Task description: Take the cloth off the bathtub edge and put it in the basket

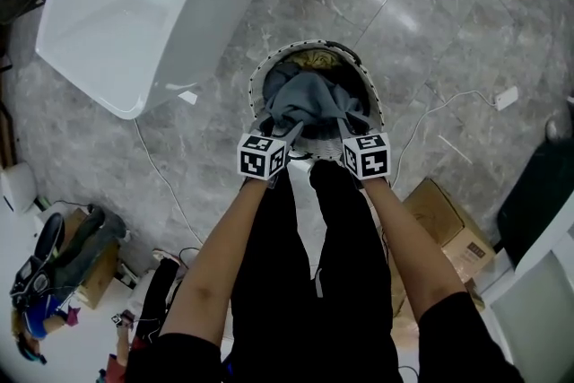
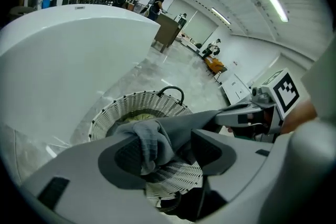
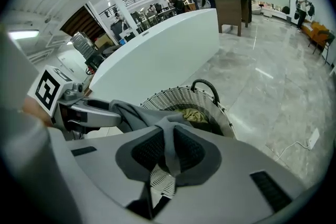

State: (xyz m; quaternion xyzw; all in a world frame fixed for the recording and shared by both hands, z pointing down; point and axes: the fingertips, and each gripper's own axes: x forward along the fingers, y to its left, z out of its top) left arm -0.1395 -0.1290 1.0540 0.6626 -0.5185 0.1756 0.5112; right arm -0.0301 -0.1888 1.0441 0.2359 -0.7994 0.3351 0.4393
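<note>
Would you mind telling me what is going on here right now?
A person stands over the basket on the floor near the bathtub, with a claw in each hand. The grey cloth hangs across the basket's opening. The right claw is shut on one end of it. The left claw stands open, with the other end lying loose between its jaws. The cloth is not yet let go.
</note>
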